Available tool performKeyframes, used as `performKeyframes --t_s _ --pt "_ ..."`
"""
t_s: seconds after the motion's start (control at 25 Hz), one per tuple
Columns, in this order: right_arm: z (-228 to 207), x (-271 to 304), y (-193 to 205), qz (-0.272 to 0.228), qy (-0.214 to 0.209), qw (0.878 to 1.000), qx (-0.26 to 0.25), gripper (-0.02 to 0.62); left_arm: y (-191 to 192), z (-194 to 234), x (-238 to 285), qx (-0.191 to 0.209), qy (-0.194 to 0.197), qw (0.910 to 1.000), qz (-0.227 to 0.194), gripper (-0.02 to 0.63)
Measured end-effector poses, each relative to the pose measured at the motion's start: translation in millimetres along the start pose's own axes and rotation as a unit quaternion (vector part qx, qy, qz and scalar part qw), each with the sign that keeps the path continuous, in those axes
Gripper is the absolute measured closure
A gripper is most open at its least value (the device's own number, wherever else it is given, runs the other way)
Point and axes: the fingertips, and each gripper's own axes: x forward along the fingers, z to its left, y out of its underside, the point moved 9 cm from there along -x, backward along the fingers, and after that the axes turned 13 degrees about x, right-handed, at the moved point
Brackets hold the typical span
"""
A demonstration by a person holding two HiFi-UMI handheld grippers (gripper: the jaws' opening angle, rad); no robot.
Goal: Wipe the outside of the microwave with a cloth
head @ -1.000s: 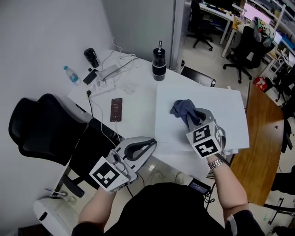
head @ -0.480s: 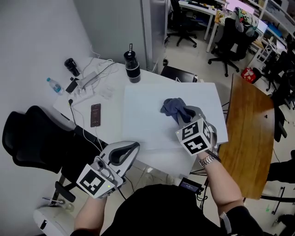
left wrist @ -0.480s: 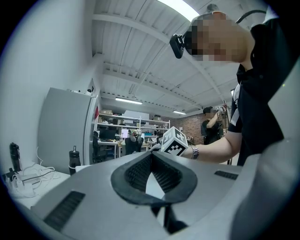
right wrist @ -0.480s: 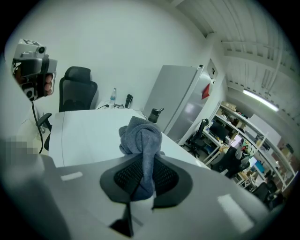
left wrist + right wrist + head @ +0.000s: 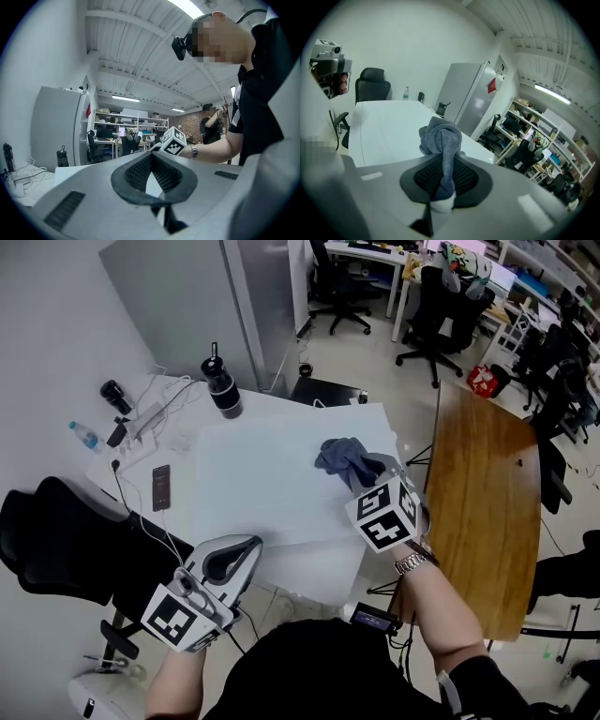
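Note:
A crumpled blue-grey cloth (image 5: pixel 339 456) hangs over the right part of the white table (image 5: pixel 262 493), near its right edge. My right gripper (image 5: pixel 367 467) is shut on the cloth, which stands up between the dark pads in the right gripper view as a bunched cloth (image 5: pixel 440 136). The right gripper (image 5: pixel 443 165) tilts down toward the tabletop. My left gripper (image 5: pixel 251 544) is off the table's front edge at lower left, pointing level. In the left gripper view the left gripper (image 5: pixel 151 155) is shut with nothing between its pads.
A black tumbler (image 5: pixel 223 390), a phone (image 5: pixel 161 487), a power strip with cables (image 5: pixel 150 413) and a water bottle (image 5: pixel 82 435) lie on the table's left part. A black chair (image 5: pixel 47 531) stands at left, a wooden table (image 5: pixel 478 493) at right, a grey cabinet (image 5: pixel 187 296) behind.
My right gripper has carried the cloth to the right across the white table, close to its right edge. My left gripper has moved right along the front edge.

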Motion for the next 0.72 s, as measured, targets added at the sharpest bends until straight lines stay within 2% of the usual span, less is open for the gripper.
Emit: performKeyframes --t_s 0.32,0.48,0.64,0.72 --pt "-47 -17 28 -0.007 0.013 1.000 0.021 0.546 -7 -28 32 0.002 0.003 1.0000 0.007 0.601" --pt "-70 -23 41 -0.011 0.019 0.999 0.034 0.546 -8 -40 44 -0.006 0.007 0.9996 0.027 0.601" --pt "-86 -24 51 -0.023 0.014 0.998 0.061 0.546 -13 -46 53 0.005 -0.002 0.9999 0.013 0.601" --pt "-94 -24 57 -0.027 0.009 0.997 0.075 0.546 -14 -49 56 0.004 -0.003 0.9998 0.019 0.601"
